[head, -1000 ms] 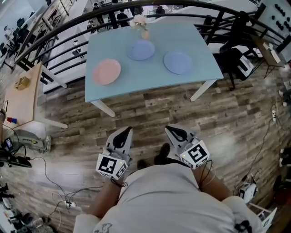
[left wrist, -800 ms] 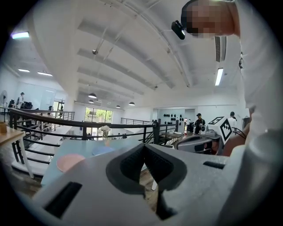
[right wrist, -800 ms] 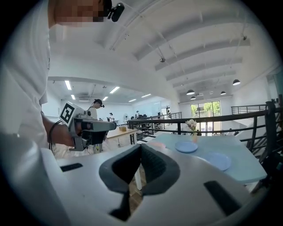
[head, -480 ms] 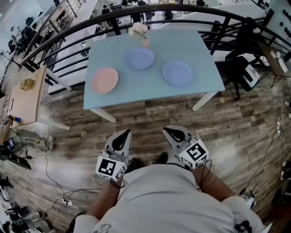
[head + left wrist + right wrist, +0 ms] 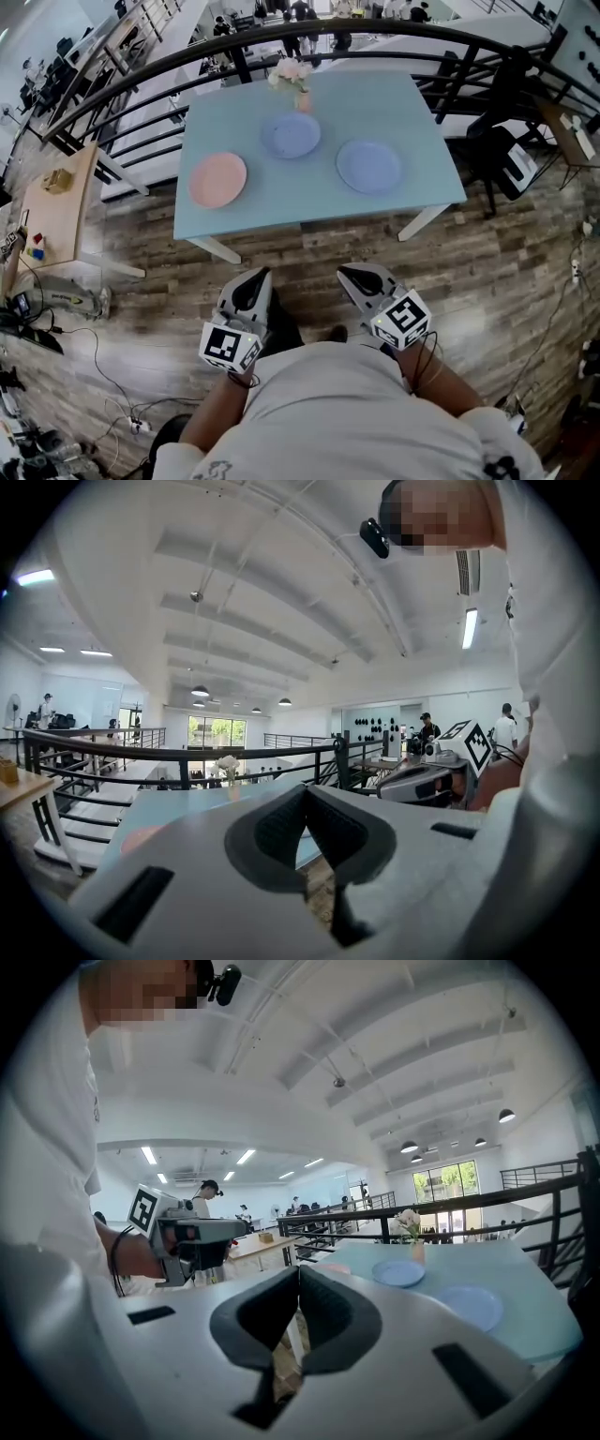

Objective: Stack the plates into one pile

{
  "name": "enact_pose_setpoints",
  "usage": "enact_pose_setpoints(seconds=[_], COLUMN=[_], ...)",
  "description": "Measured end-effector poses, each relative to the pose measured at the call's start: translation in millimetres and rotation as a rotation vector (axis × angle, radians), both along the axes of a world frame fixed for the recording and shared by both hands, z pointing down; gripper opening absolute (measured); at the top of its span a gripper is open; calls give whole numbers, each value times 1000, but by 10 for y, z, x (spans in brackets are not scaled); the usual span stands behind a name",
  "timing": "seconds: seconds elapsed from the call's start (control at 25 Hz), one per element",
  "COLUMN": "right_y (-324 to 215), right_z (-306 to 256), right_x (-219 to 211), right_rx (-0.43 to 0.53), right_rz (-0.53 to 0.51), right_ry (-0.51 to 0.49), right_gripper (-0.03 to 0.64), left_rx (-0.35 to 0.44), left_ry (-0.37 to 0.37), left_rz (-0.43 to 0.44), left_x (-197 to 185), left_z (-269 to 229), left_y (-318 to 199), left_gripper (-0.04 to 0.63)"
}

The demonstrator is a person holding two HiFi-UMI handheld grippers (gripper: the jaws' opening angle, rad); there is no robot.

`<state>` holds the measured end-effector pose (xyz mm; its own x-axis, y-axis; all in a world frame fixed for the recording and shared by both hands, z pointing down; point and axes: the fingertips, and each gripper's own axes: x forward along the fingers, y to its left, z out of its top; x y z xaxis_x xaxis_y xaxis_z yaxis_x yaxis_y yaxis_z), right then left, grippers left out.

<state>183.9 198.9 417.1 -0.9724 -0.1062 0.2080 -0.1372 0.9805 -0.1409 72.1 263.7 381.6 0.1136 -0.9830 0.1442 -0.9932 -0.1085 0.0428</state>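
Three plates lie apart on the pale blue bench (image 5: pixel 281 202): a pink plate (image 5: pixel 218 179) toward its left, a far blue plate (image 5: pixel 291 135) near the back edge, and a near blue plate (image 5: pixel 368 166) toward the right. None touches another, so the pile is not yet begun. The person stands back on the wooden floor (image 5: pixel 487 253), with the left claw (image 5: pixel 259 276) and the right claw (image 5: pixel 347 274) held low in front of the body, well short of the bench's near edge. Both claws are pressed together at the tips and hold nothing; each gripper view shows the pads meeting with only floor and bench beyond them.

The likeliest trouble is at the first pick. The plates look flat and low-rimmed, so a claw that arrives closed or barely spread would probably shove a plate across the smooth top instead of catching its rim, perhaps toward an edge. A pinch on one rim alone may let the plate droop and slip out.

The vase of flowers (image 5: pixel 298 82) stands just beside the far blue plate, so a careless reach there could tip it. The railing (image 5: pixel 141 66) runs behind the bench, and anything pushed off the back would likely drop beyond it.

Setting one plate off-centre on another could leave the pile tilted or sliding.
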Motion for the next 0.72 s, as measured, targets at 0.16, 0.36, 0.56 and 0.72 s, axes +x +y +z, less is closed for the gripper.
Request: enact_pose_setpoints(seconds=[0.16,0.36,0.56,0.72], right_y=[-156,-329,-529,-670], right_z=[9,46,79,54], right_x=[-184,-532,-1007,-1468], right_rx=[-12,-8,-2,2], right_rz=[10,33,51,54], right_ry=[1,10,24,33], right_gripper=[7,11,61,84], left_rx=[1,3,3,1], left_ry=[5,26,45,58], left_rz=[24,46,52,49], left_x=[-165,-492,-975,-1428], left_z=[29,96,147,151], left_y=[-217,-419,-604,-726], left_gripper=[5,5,5,5])
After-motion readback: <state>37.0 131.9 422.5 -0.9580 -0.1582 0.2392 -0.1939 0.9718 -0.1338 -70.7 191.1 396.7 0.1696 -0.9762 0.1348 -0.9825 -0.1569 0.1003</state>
